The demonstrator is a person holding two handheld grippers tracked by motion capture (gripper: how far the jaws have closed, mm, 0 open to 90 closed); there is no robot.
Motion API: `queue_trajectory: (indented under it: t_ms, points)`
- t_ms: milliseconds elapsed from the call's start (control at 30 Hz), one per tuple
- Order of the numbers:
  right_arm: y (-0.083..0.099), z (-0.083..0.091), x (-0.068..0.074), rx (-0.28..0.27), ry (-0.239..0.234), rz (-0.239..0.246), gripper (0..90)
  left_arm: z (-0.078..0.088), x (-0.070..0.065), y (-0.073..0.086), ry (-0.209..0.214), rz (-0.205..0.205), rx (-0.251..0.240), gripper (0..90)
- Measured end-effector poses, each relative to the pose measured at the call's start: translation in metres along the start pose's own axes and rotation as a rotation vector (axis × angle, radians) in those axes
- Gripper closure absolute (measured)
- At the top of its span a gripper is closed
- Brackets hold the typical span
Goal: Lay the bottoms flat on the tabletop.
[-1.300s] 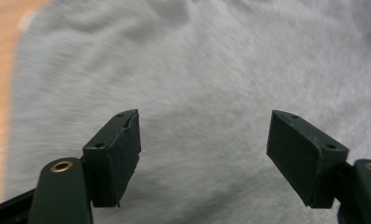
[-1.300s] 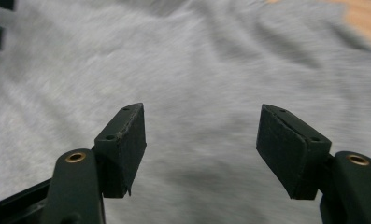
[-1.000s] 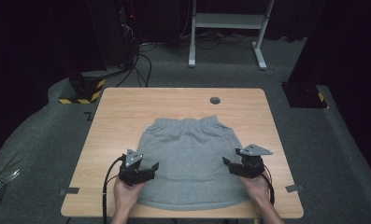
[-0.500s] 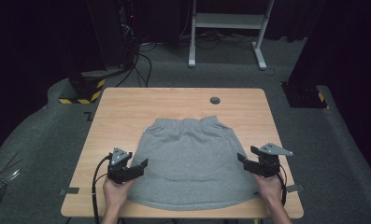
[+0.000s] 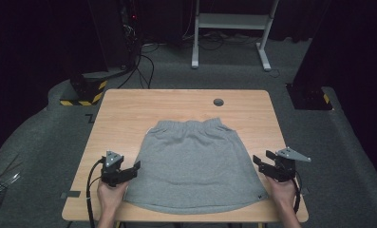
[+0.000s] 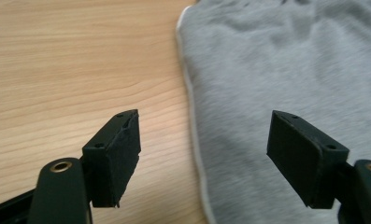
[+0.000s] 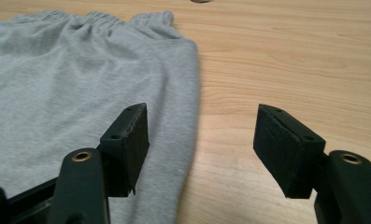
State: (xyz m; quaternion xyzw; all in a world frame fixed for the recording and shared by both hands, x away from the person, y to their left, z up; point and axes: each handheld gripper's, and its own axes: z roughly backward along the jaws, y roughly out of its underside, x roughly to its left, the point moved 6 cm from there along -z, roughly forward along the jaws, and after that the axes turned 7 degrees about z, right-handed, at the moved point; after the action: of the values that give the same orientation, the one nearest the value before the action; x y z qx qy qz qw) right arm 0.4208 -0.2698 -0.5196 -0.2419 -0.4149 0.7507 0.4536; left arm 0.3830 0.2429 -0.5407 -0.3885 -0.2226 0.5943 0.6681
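Grippers flank a grey skirt [image 5: 195,166] spread flat on a wooden table [image 5: 129,107], seen from the high view. At the left, the left gripper [image 5: 135,167] sits low over the bare wood just beside the garment's left edge, held in the person's left hand [image 5: 111,195], a black cable [image 5: 89,190] looping off its back. Its jaws stand spread with nothing between them; in the left gripper view [image 6: 204,154] one pad is over the wood and the other over the grey cloth, with the skirt's pale side seam running up between the two. The skirt occupies the near middle of the table, its gathered elastic waistband [image 5: 188,126] pointing away from the person and its wide hem lying close to the near table edge. Beyond the waistband, a small round grommet [image 5: 218,102] is set into the tabletop. At the right, the right gripper [image 5: 262,158] hovers just off the skirt's right edge in the right hand [image 5: 281,190]. Its jaws, which have just been closing a little, remain apart and empty; in the right gripper view [image 7: 202,140] they straddle the garment's right edge.
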Motion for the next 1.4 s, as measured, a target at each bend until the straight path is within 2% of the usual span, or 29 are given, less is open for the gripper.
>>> queue_trajectory:
  t_ms: [133,233,300,400,533,667,767,967,1400]
  points:
    - [0.007,-0.004,-0.005,0.034,0.026,-0.003,36.8,0.000,0.011,0.003,-0.027,0.021,-0.001,26.2]
    - [0.013,-0.006,-0.009,0.057,0.042,0.007,37.5,-0.004,0.016,0.007,-0.050,0.016,0.011,26.5]
    - [0.016,-0.008,-0.012,0.081,0.057,-0.003,37.6,-0.006,0.020,0.009,-0.079,-0.004,0.024,26.5]
    - [0.019,-0.009,-0.014,0.098,0.083,-0.003,38.0,-0.007,0.022,0.009,-0.087,0.007,0.024,26.6]
    - [0.024,-0.013,-0.016,0.134,0.115,0.023,38.0,-0.010,0.024,0.011,-0.100,-0.004,0.031,26.5]
    - [0.030,-0.016,-0.020,0.153,0.120,0.001,37.8,-0.013,0.025,0.015,-0.106,-0.001,0.045,26.7]
    - [0.035,-0.019,-0.021,0.189,0.134,0.017,37.5,-0.014,0.026,0.016,-0.112,0.005,0.044,26.7]
    - [0.038,-0.021,-0.021,0.190,0.156,0.034,37.4,-0.017,0.026,0.017,-0.122,0.002,0.070,27.0]
    - [0.038,-0.021,-0.021,0.193,0.157,0.027,35.6,-0.017,0.025,0.017,-0.130,0.009,0.066,26.0]
